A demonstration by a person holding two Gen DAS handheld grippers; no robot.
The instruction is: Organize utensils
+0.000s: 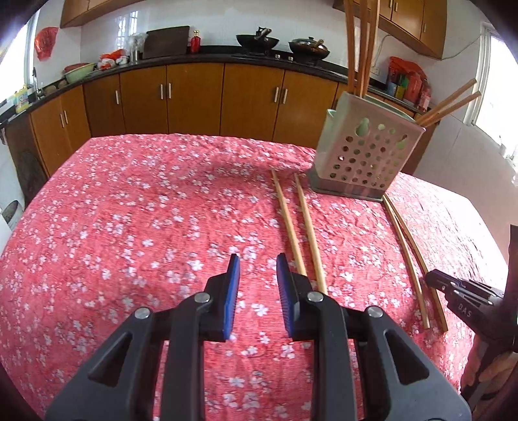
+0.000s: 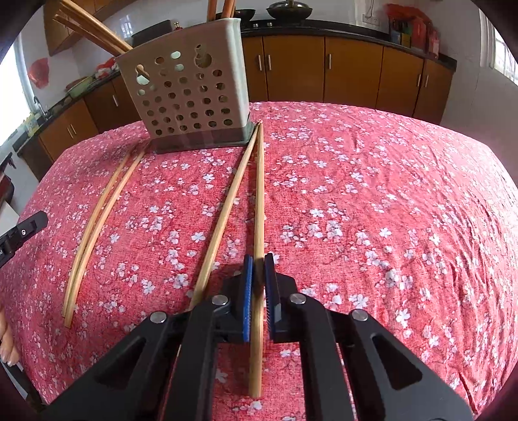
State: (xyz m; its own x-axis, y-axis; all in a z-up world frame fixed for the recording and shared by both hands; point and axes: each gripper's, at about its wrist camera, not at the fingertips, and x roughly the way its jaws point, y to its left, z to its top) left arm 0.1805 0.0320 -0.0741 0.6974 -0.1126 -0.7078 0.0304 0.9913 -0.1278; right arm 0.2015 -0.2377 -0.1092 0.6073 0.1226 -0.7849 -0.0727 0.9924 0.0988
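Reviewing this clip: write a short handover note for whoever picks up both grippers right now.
Right gripper: shut on one chopstick of the pair by the holder's corner.
Left gripper: slightly open, empty, beside the other pair.
Holder stands on the red floral cloth and already has chopsticks in it.
Left to do: four chopsticks lie on the cloth; put them into the holder.

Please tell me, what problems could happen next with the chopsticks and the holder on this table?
1. The right gripper is shut on one chopstick near its lower end, so the long free part may swing or slip when lifted.
2. Its neighbour chopstick lies close and may be knocked.
3. The holder already holds leaning chopsticks, which could block insertion.
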